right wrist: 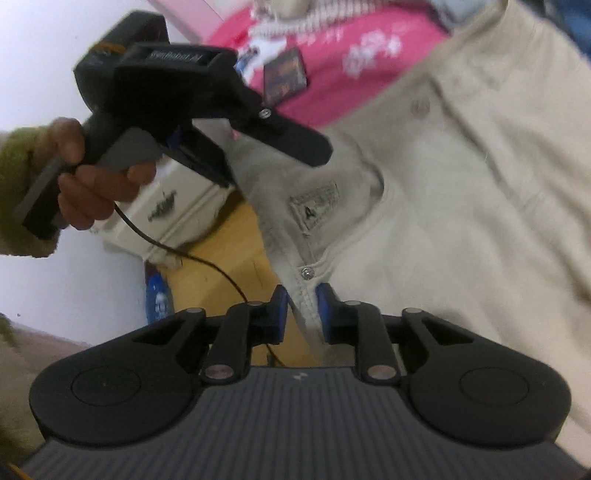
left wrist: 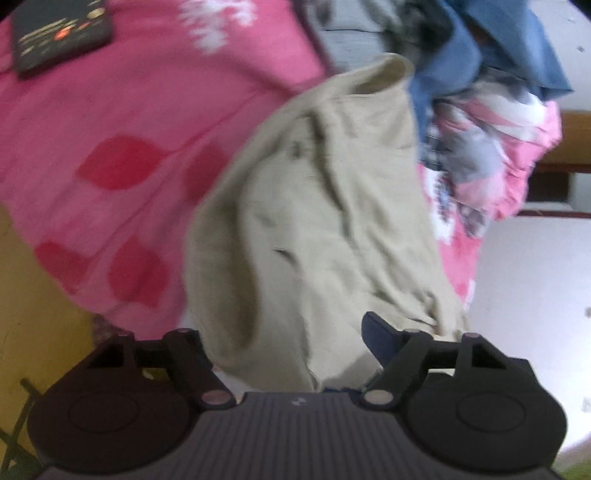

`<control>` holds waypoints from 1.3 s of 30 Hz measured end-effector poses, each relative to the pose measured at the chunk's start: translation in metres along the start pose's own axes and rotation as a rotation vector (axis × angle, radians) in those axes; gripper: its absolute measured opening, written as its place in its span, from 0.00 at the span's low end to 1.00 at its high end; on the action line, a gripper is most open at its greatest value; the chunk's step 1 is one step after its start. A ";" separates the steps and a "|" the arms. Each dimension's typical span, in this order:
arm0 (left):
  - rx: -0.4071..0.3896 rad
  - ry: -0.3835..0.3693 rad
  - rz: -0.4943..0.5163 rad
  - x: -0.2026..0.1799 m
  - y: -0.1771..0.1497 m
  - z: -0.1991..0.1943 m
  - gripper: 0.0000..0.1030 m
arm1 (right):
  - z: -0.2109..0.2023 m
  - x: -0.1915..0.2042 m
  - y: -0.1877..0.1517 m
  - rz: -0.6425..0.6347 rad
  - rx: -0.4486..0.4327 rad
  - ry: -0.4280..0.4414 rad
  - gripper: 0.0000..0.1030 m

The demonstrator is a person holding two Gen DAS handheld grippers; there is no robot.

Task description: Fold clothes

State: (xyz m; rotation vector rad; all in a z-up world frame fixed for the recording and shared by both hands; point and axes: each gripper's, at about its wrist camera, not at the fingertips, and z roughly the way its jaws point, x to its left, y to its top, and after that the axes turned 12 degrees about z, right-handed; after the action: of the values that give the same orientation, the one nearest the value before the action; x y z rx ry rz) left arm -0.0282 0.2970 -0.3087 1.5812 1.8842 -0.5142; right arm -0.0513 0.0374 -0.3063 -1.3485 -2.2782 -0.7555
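Note:
A beige button-up shirt (left wrist: 317, 206) lies rumpled across a pink bedsheet (left wrist: 110, 129). In the left wrist view my left gripper (left wrist: 284, 332) stands wide around a thick bunch of the shirt. Its right blue pad (left wrist: 378, 338) shows beside the cloth, and the left finger is hidden under it. In the right wrist view my right gripper (right wrist: 303, 306) has its blue pads closed on the shirt's (right wrist: 443, 221) seamed front edge, just below a snap button. A person's hand (right wrist: 92, 192) holds the left gripper (right wrist: 258, 147) over the shirt's collar end.
A dark flat packet (left wrist: 61, 33) lies on the sheet at the far left. Blue denim (left wrist: 498, 48) and a pink-and-white patterned garment (left wrist: 498, 155) are heaped at the back right. A yellow wooden surface (right wrist: 229, 251) and a white box (right wrist: 177, 210) sit beside the bed.

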 end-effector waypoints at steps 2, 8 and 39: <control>0.001 0.032 -0.016 0.006 -0.003 0.004 0.55 | -0.006 0.001 0.006 0.016 0.025 0.011 0.24; -0.005 0.040 0.022 0.004 -0.004 -0.001 0.48 | -0.088 -0.028 0.057 0.061 -0.117 0.115 0.48; -0.074 0.150 0.303 0.014 0.032 -0.032 0.09 | -0.077 -0.120 0.263 -0.270 -0.457 -0.347 0.06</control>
State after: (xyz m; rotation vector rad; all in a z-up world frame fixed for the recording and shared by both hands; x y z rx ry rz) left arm -0.0055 0.3347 -0.2918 1.8559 1.7030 -0.1971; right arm 0.2408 0.0113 -0.2484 -1.4705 -2.7110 -1.2817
